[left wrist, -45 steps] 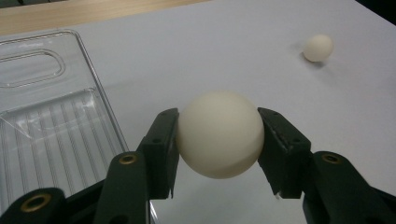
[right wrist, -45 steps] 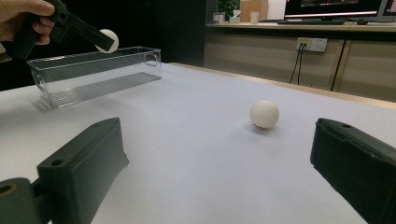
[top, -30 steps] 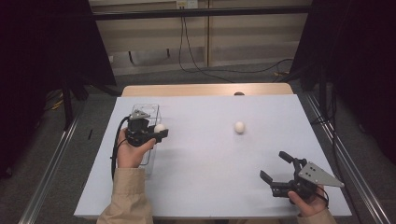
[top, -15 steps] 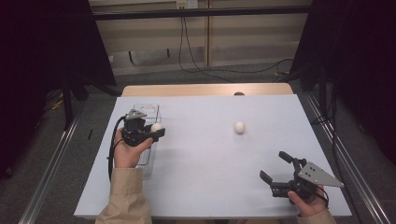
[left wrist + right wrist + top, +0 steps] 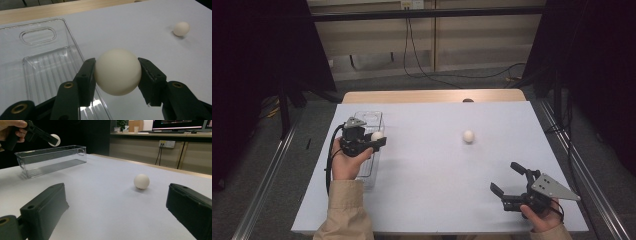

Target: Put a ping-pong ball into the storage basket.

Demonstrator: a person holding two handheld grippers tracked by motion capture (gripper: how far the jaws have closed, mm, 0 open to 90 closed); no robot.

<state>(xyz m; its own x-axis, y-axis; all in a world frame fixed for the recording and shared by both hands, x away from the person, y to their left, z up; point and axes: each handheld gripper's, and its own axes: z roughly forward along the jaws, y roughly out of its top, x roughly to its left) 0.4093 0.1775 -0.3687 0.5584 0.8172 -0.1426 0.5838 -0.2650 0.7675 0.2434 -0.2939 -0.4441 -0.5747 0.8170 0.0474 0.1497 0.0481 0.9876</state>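
Note:
A white ball (image 5: 376, 135) (image 5: 117, 72) is pinched between the black jaws of my left gripper (image 5: 378, 139) (image 5: 117, 76), which is shut on it. It hangs in the air just above the right wall of a clear plastic bin (image 5: 368, 119) (image 5: 42, 62). In the right gripper view the bin (image 5: 50, 160) stands empty with the held ball (image 5: 54, 140) over it. A second white ball (image 5: 468, 136) (image 5: 181, 28) (image 5: 141, 181) rests on the white table. My right gripper (image 5: 503, 175) (image 5: 117, 212) sits near the front right corner, open with nothing between its jaws, pointing at that ball.
The white table (image 5: 432, 180) has a wooden strip (image 5: 412, 96) along its far edge. Metal rails run along the floor at both sides, and cables hang at the back wall. Dark curtains close in left and right.

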